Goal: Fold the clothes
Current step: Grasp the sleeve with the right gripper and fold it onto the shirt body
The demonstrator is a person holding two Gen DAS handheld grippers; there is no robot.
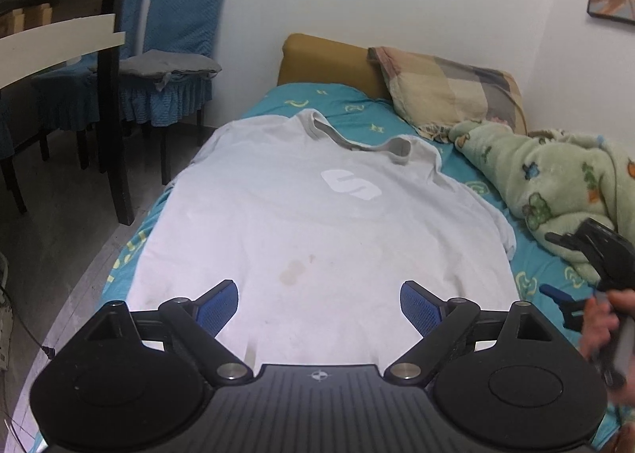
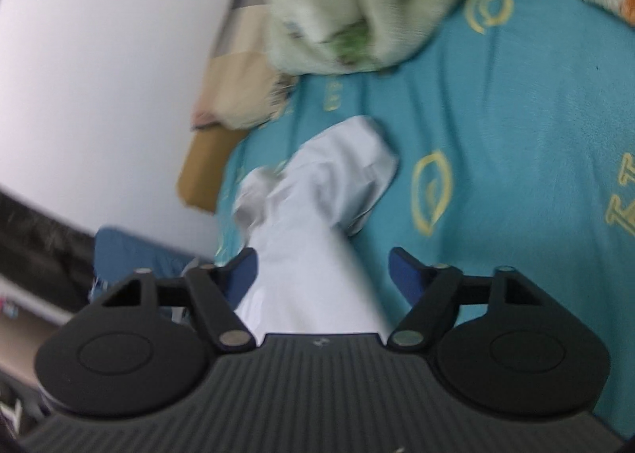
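Observation:
A white T-shirt (image 1: 317, 223) with a grey collar and a white logo lies spread flat on the teal bed sheet (image 1: 547, 278), collar at the far end. My left gripper (image 1: 319, 304) is open and empty, hovering over the shirt's near hem. My right gripper (image 2: 323, 272) is open and empty at the shirt's right edge; the shirt's right sleeve (image 2: 341, 175) lies ahead of its fingers. The right gripper also shows at the right of the left wrist view (image 1: 587, 274), held by a hand.
A green patterned blanket (image 1: 555, 183) is bunched on the bed's right side. A plaid pillow (image 1: 448, 88) leans on the tan headboard (image 1: 325, 60). Blue-covered chairs (image 1: 174, 56) and a table (image 1: 59, 8) stand left of the bed.

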